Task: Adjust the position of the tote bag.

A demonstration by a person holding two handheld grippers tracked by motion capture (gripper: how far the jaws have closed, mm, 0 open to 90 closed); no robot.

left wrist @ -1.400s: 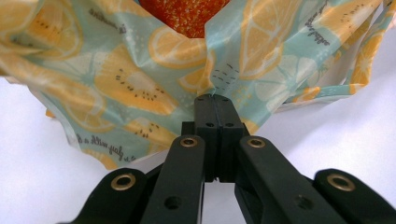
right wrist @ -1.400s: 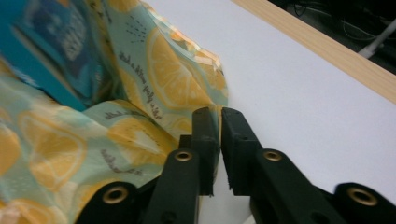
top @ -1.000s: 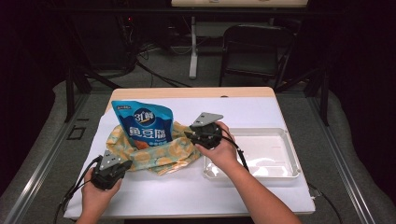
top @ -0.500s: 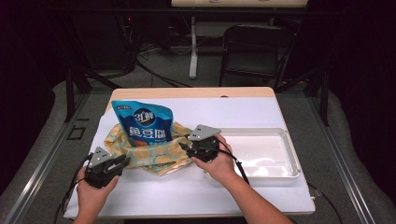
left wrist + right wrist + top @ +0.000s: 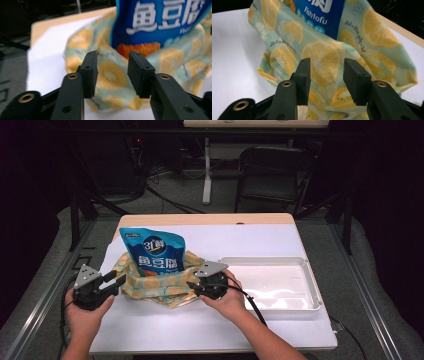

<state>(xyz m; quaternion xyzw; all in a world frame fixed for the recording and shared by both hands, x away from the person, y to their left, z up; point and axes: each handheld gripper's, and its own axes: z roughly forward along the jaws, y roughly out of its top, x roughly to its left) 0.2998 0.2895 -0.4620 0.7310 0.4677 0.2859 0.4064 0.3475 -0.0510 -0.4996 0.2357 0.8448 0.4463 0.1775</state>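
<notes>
At the near edge of the worktop (image 5: 165,330) I hold both tongs agape and empty: the left tongs (image 5: 116,281) stand just beside the left rim of the lemon-print bag (image 5: 150,287), the right tongs (image 5: 192,286) against its right rim, jaws on either side of the fabric in each gripper view but not closed on it. The bag (image 5: 322,60) sags open near the worktop's middle-left, with the blue pouch (image 5: 156,251) standing half inside it, its top leaning away from me. To do this well, I judge each pair should bite a single layer of rim, level with the other, then spread the mouth so the pouch can slide down without snagging; too deep a bite could catch the pouch's foil. Room is fair: bare white surface lies in front of the bag and beyond it, while the tray (image 5: 305,275) sits just right of my right hand, and the worktop's left edge is near the left tongs.
</notes>
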